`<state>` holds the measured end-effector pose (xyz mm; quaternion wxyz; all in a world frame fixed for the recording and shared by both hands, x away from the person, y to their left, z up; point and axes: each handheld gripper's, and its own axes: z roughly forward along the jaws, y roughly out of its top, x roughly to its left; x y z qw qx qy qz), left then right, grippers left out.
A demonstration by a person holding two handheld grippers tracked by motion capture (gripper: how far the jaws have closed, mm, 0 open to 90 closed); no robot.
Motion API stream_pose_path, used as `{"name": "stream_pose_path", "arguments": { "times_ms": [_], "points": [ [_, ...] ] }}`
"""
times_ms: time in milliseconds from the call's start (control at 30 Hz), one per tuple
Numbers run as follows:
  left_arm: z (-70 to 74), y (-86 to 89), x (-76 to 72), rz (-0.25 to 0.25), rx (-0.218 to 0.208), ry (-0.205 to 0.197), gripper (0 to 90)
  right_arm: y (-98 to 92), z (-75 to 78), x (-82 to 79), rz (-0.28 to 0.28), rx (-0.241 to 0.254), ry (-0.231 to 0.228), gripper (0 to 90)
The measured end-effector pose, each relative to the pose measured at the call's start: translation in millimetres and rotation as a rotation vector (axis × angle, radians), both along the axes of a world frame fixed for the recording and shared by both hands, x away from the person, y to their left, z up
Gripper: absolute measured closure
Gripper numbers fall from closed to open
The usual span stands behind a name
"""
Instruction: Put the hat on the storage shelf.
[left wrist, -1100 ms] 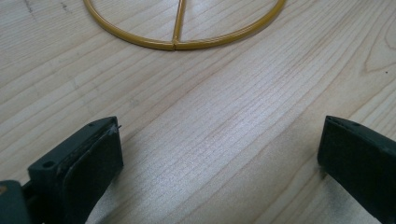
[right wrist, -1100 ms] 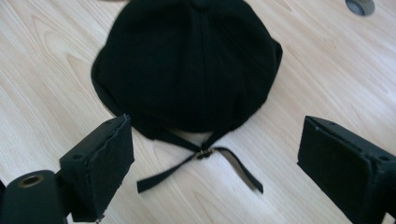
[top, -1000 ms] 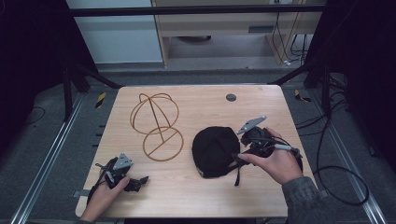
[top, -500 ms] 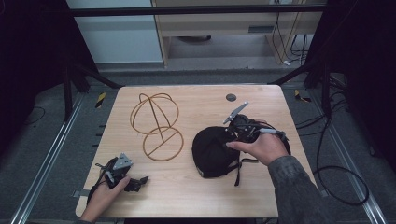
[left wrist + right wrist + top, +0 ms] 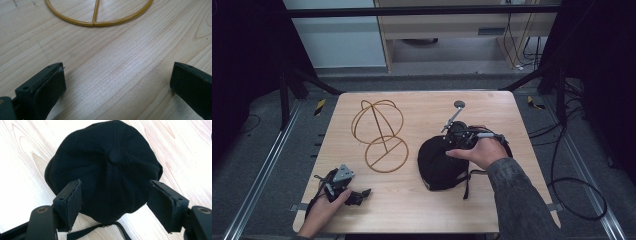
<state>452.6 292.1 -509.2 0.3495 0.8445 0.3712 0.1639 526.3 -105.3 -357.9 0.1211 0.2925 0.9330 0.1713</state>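
A black cap [image 5: 439,162] lies crown up on the right half of the wooden table [image 5: 412,210], just right of a gold wire hat stand [image 5: 379,132] whose round base ring rests flat on the wood and whose wire dome rises behind it. The right gripper [image 5: 452,137] hangs over the far right part of the cap, held in a hand whose grey sleeve comes in from the bottom right. In the right gripper view the cap [image 5: 107,167] sits between and beyond the two black jaws, its top button near the middle and a thin strap trailing out at its near edge. Those jaws have just been closing but stand well apart, one on each side of the crown; whether the pads already brush the cloth is hard to judge from this angle, and they do not seem to pinch it. The left gripper [image 5: 354,192] rests low near the table's front left corner, apart from the stand. Its own view shows its jaws spread wide over bare wood, with the stand's base ring [image 5: 97,18] ahead.
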Motion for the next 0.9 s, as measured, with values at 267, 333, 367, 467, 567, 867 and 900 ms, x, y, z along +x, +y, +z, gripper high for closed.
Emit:
{"name": "stream_pose_path", "arguments": {
  "times_ms": [267, 333, 367, 467, 567, 867, 900],
  "points": [
    [0.1, 0.1, -0.1, 0.000, 0.002, 0.000, 0.0, 8.0, -2.9, 5.8, 0.003, -0.002, 0.011, 26.5],
    [0.1, 0.2, -0.1, 0.000, 0.002, 0.000, 0.0, 9.1, -3.7, 6.3, 0.009, -0.006, 0.013, 26.4],
    [0.1, 0.2, -0.1, -0.001, 0.001, 0.000, 0.0, 11.4, -5.4, 7.2, 0.012, -0.012, 0.015, 27.2],
    [0.0, 0.1, -0.1, 0.000, 0.001, 0.000, 0.0, 14.3, -7.4, 8.7, 0.013, -0.016, 0.020, 28.4],
    [0.0, 0.1, -0.1, 0.000, 0.001, 0.000, 0.0, 17.4, -10.2, 9.9, 0.022, -0.017, 0.024, 29.8],
    [0.2, 0.2, -0.2, -0.001, 0.002, 0.001, 0.0, 22.6, -12.9, 17.6, 0.015, 0.000, 0.029, 34.9],
    [0.2, 0.2, -0.2, -0.001, 0.002, 0.001, 0.0, 22.9, -13.2, 19.4, 0.017, 0.005, 0.033, 35.3]
  ]
}}
